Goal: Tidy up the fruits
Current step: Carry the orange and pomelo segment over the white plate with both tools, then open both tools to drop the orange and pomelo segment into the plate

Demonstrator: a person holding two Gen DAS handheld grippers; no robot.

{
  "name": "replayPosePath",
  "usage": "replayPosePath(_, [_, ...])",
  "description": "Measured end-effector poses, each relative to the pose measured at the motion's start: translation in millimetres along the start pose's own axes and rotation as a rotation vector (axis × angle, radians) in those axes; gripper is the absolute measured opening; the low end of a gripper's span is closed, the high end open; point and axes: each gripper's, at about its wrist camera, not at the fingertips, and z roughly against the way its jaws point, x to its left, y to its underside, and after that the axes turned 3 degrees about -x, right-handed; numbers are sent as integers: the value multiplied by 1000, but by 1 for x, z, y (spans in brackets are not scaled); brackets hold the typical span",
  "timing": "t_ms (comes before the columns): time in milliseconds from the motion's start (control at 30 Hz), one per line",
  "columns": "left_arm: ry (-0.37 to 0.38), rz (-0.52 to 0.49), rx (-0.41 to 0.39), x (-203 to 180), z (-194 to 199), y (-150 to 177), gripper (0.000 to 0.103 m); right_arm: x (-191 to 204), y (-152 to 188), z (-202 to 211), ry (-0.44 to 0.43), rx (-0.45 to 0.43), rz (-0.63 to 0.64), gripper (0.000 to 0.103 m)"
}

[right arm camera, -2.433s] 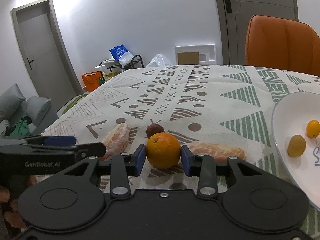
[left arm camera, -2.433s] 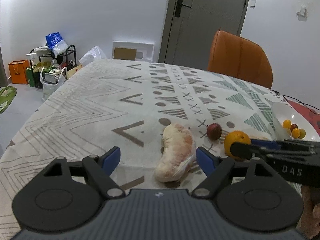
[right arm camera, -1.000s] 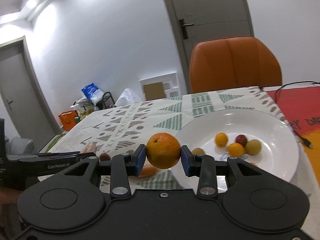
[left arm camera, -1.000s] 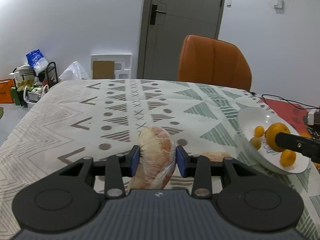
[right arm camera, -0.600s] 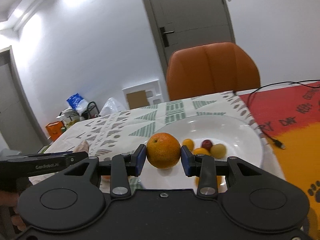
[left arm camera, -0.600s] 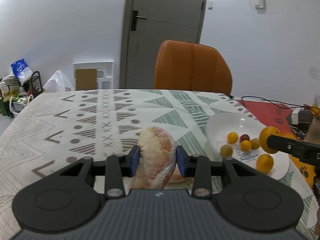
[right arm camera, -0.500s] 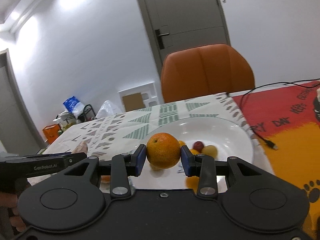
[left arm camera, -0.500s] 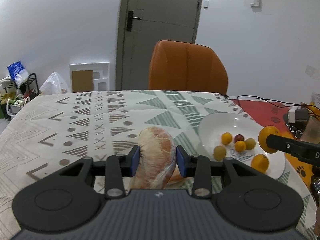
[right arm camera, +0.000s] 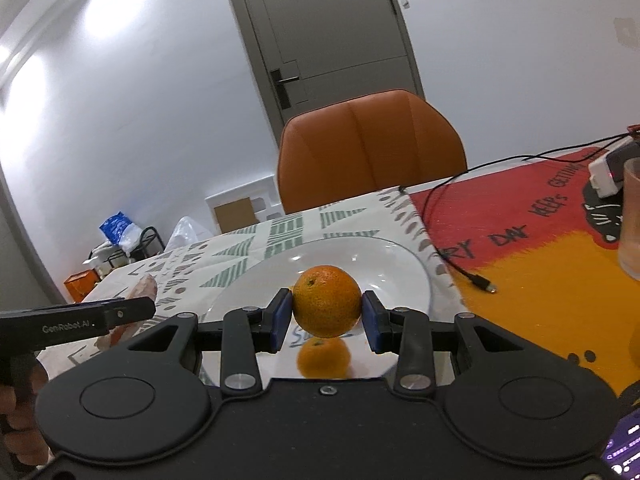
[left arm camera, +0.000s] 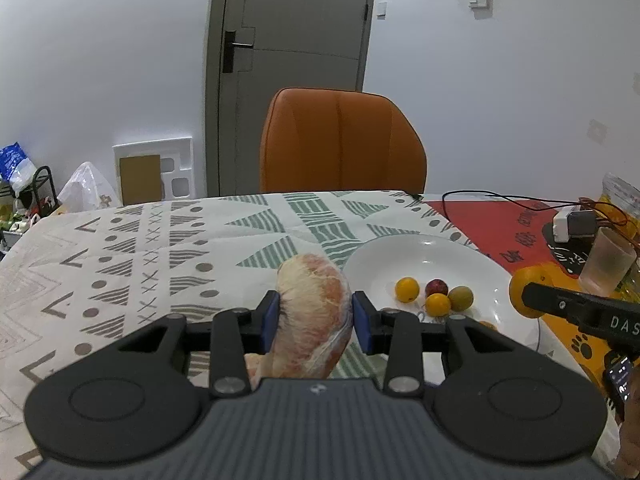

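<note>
My left gripper (left arm camera: 314,322) is shut on a peeled pomelo wedge (left arm camera: 312,312), pale with orange-pink flesh, held above the patterned tablecloth just left of the white plate (left arm camera: 384,252). Several small fruits (left arm camera: 434,294) lie on the plate. My right gripper (right arm camera: 326,320) is shut on an orange (right arm camera: 327,306) and holds it above the plate (right arm camera: 396,264), over another orange (right arm camera: 323,356) lying there. The held orange also shows in the left wrist view (left arm camera: 528,288). The left gripper and its wedge show at the left of the right wrist view (right arm camera: 142,292).
An orange chair (left arm camera: 340,140) stands behind the table. A red and yellow mat (right arm camera: 540,248) with a black cable (right arm camera: 460,264), a plastic cup (left arm camera: 606,260) and a white adapter (left arm camera: 572,224) lie right of the plate.
Both grippers have carried their fruit to the right. The orange now hangs over the plate's middle, and the pomelo wedge has come up beside the plate's left rim.
</note>
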Motion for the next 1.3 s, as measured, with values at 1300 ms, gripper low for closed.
replayPosePath(1300, [114, -47, 17, -66, -37, -10, 43, -33, 5, 4, -1, -13, -84, 39])
